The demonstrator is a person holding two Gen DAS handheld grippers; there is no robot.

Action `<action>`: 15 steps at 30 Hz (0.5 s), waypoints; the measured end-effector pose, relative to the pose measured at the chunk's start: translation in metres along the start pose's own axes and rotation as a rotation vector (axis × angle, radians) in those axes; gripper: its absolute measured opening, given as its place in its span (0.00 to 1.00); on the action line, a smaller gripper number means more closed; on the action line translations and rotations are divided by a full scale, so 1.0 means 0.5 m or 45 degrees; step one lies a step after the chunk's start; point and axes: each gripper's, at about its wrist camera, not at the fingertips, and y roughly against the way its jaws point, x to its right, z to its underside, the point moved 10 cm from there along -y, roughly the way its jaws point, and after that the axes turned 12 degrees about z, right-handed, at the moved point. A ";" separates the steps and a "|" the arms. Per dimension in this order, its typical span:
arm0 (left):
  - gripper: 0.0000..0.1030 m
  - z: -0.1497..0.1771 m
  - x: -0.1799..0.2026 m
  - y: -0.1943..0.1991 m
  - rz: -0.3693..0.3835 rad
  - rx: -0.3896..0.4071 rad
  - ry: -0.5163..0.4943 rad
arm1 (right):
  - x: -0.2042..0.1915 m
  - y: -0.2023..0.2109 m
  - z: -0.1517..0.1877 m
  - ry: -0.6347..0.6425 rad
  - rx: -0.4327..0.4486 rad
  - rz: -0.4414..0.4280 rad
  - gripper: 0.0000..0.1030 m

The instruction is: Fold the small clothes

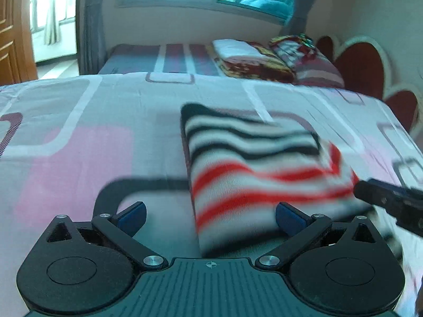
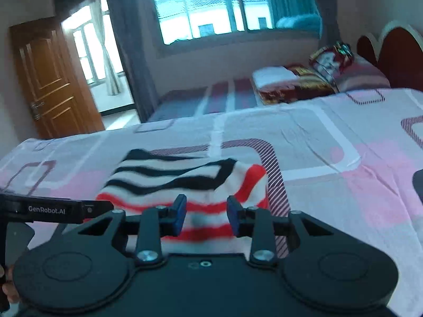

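Striped garment (image 1: 259,169) lies folded — left fingers (image 1: 211,215) spread wide, right fingers (image 2: 206,215) parted, gripping nothing.

A small striped knit garment (image 1: 259,169), black-and-white bands at its far end and red-and-white nearer, lies folded into a flat rectangle on the bed (image 1: 79,137), near its front edge.

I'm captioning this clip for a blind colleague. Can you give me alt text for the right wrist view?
A folded striped garment, black, white and red, lies on a pink and grey patterned bedsheet just ahead of the right gripper, whose blue-padded jaws stand apart with nothing gripped. The left gripper reaches in from the left edge.
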 end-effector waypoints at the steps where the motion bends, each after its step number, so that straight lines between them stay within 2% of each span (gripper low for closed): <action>1: 1.00 0.016 0.007 0.014 0.002 0.007 -0.024 | -0.002 0.020 0.013 0.008 -0.003 -0.010 0.33; 3: 1.00 0.042 0.013 0.032 -0.001 0.009 -0.035 | -0.006 0.050 0.037 0.021 -0.018 -0.026 0.32; 6: 1.00 0.080 0.013 0.026 0.030 -0.042 0.048 | -0.005 0.078 0.079 0.047 -0.039 -0.003 0.32; 9: 1.00 0.096 0.008 0.022 0.036 -0.061 0.077 | 0.011 0.079 0.121 0.046 -0.047 0.021 0.31; 12: 1.00 0.098 0.011 0.032 0.021 -0.072 0.058 | 0.007 0.085 0.114 0.057 -0.061 0.024 0.31; 15: 1.00 0.111 0.010 0.036 0.021 -0.084 0.064 | 0.015 0.111 0.106 -0.010 -0.034 0.027 0.33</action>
